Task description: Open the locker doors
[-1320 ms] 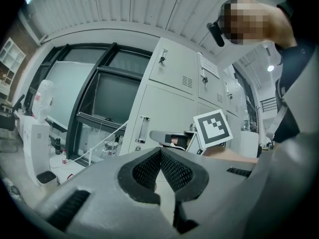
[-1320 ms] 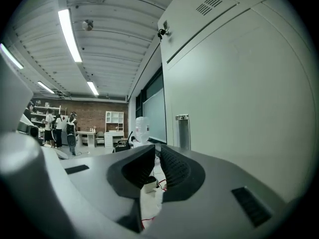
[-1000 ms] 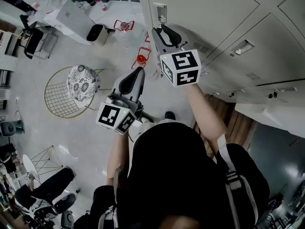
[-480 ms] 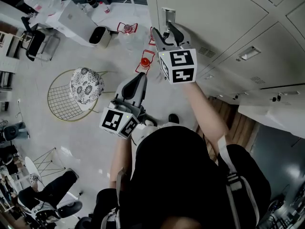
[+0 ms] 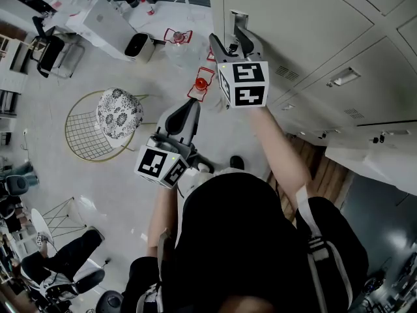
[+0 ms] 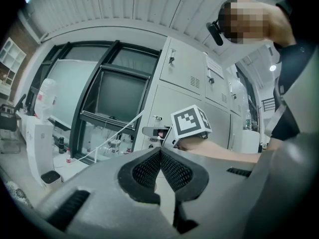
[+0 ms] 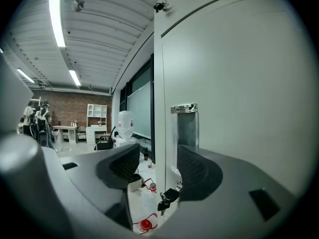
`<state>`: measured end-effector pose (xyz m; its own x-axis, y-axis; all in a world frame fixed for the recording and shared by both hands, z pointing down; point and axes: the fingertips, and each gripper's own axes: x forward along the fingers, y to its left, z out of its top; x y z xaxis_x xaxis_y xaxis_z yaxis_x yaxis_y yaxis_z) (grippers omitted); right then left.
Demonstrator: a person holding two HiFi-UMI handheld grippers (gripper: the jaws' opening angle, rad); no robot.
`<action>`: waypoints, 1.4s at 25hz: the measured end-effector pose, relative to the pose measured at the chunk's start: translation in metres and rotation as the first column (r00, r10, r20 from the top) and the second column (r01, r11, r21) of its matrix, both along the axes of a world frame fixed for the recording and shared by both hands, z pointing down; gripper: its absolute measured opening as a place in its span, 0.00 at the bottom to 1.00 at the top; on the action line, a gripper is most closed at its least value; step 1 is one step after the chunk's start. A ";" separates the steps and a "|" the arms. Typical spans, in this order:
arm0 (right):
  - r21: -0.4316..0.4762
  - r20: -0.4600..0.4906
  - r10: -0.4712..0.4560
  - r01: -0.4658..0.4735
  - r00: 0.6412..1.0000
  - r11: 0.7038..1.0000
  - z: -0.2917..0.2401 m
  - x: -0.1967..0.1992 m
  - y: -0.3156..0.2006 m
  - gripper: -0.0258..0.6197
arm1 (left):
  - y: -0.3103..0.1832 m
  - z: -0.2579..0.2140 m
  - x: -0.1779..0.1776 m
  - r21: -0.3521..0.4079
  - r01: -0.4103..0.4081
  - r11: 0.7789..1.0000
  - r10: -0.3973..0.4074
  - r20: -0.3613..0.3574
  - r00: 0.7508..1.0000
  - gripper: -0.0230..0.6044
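Grey locker doors (image 5: 306, 25) fill the upper right of the head view. The leftmost door has a metal handle plate (image 5: 238, 19) near its edge. My right gripper (image 5: 229, 36) points at that plate; its jaws have just been opening and stand wide apart with nothing pressed between them. In the right gripper view the handle plate (image 7: 184, 128) stands just ahead of the open right gripper (image 7: 158, 164), and a key (image 7: 166, 199) hangs from the lock below. My left gripper (image 5: 184, 111) hangs lower, away from the lockers, with its left gripper (image 6: 160, 156) pads together and empty.
A wire chair with a patterned cushion (image 5: 116, 113) stands on the floor to the left. Red-capped items (image 5: 201, 83) and a white bin (image 5: 135, 44) lie near the locker's foot. More locker handles (image 5: 343, 77) sit to the right. A seated person (image 5: 58, 272) is at lower left.
My right gripper has moved up to the handle plate and its jaws have spread wider. The left gripper has barely shifted and stays shut.
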<state>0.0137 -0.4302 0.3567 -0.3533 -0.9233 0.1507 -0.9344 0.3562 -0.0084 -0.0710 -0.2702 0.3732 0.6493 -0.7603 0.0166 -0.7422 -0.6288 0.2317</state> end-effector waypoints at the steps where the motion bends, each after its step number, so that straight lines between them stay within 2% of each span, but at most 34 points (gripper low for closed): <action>1: -0.001 0.000 0.000 0.000 1.000 1.000 0.000 0.000 -0.001 0.39 | 0.001 0.000 -0.001 -0.001 0.003 1.000 -0.003 0.002 1.000 0.06; 15: -0.007 -0.013 -0.041 0.041 0.999 0.999 -0.003 -0.008 0.009 0.40 | 0.012 -0.006 -0.007 0.010 0.036 0.999 -0.036 -0.002 0.999 0.06; 25: -0.012 -0.031 -0.112 0.112 0.993 0.994 -0.002 -0.019 0.041 0.40 | 0.028 -0.002 0.007 -0.005 0.053 0.999 -0.054 -0.012 0.998 0.06; 31: -0.021 -0.041 -0.169 0.169 0.985 0.985 -0.001 -0.023 0.062 0.40 | 0.036 0.005 0.009 -0.011 0.092 0.996 -0.093 -0.026 0.995 0.06; 35: -0.022 -0.052 -0.204 0.203 0.978 0.979 -0.001 -0.021 0.074 0.35 | 0.046 0.006 0.014 -0.005 0.106 0.994 -0.106 -0.018 0.994 0.06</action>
